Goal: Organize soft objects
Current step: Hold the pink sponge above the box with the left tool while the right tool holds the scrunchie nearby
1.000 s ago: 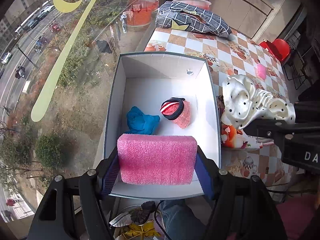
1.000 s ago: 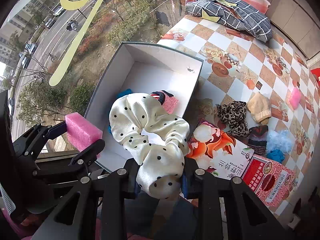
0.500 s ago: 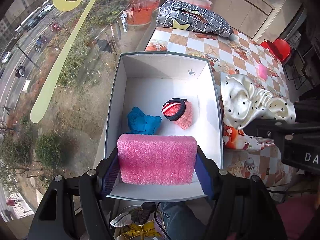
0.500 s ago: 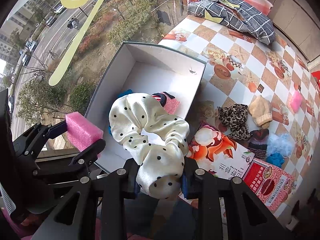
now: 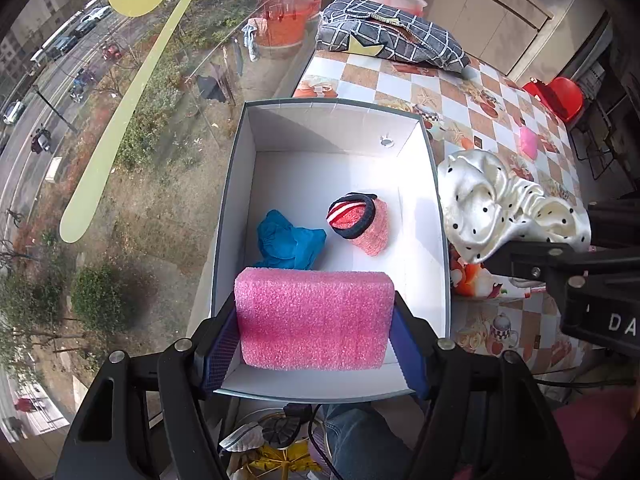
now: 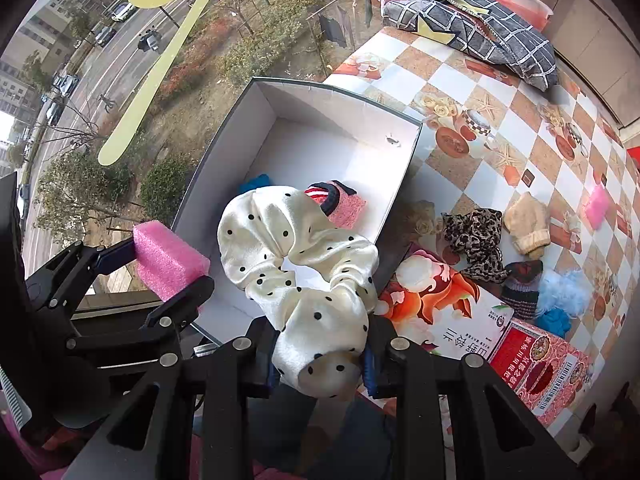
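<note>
My left gripper [image 5: 314,344] is shut on a pink foam sponge [image 5: 314,318] and holds it over the near end of a white open box [image 5: 236,184]. In the box lie a blue cloth [image 5: 290,242] and a red-and-pink knit piece [image 5: 362,220]. My right gripper [image 6: 320,362] is shut on a cream polka-dot scrunchie [image 6: 298,252], above the box's near right corner [image 6: 384,264]. The scrunchie [image 5: 496,210] also shows in the left wrist view, just right of the box wall. The sponge [image 6: 168,258] shows at the left of the right wrist view.
On the checkered tablecloth [image 6: 460,80] lie a leopard scrunchie [image 6: 476,240], a beige knit hat [image 6: 526,228], a pink sponge [image 6: 596,206], blue fluffy items [image 6: 562,296], and printed cartons [image 6: 440,304]. A plaid cushion [image 6: 472,24] lies at the far end. A window borders the left.
Both grippers have shifted slightly forward over the box with their loads still held; the box sits a little nearer in both views.
</note>
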Motion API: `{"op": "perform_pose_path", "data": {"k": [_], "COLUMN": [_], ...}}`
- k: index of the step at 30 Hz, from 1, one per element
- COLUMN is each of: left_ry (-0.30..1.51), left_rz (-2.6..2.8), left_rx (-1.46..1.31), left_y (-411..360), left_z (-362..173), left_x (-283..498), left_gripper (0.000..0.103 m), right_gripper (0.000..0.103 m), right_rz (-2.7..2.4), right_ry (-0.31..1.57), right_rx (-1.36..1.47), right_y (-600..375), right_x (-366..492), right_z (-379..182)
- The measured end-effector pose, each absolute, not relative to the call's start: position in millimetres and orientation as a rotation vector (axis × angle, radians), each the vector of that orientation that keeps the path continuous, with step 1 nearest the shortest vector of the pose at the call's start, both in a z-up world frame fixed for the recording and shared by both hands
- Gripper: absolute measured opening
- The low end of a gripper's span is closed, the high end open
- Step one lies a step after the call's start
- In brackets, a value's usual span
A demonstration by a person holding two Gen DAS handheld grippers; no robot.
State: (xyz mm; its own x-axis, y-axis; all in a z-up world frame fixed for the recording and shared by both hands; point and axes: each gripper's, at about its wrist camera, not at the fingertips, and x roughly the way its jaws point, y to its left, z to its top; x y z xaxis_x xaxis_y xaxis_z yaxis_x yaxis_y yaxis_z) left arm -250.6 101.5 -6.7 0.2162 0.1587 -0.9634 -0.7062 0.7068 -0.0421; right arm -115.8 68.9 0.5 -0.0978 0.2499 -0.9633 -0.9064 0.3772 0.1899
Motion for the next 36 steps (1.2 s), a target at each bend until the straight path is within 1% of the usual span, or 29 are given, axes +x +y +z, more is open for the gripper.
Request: {"op": "perform_pose_path", "data": {"k": [17, 28, 36], "left_ry": [1.226, 1.316, 1.396], "left_rz": [0.659, 0.607, 0.56], "left_rx": [-0.552, -0.484, -0.4], "left_y": [112.4, 103.9, 95.0], "left_z": [-11.5, -29.8, -43.4], "left_x": [-257.0, -251.8, -246.7], "left_gripper": [0.073, 0.073, 0.073], "right_gripper": [0.031, 0.031, 0.031], "right_rz": [1.126, 1.104, 1.064], "right_ry": [1.314, 1.356, 1.391], "right_rx": [-0.674, -0.603, -0.486], "right_y": [80.8, 85.6, 84.5], "right_x": [-119.4, -127.5, -126.1], "right_z": [-0.9, -17.6, -28.6]}}
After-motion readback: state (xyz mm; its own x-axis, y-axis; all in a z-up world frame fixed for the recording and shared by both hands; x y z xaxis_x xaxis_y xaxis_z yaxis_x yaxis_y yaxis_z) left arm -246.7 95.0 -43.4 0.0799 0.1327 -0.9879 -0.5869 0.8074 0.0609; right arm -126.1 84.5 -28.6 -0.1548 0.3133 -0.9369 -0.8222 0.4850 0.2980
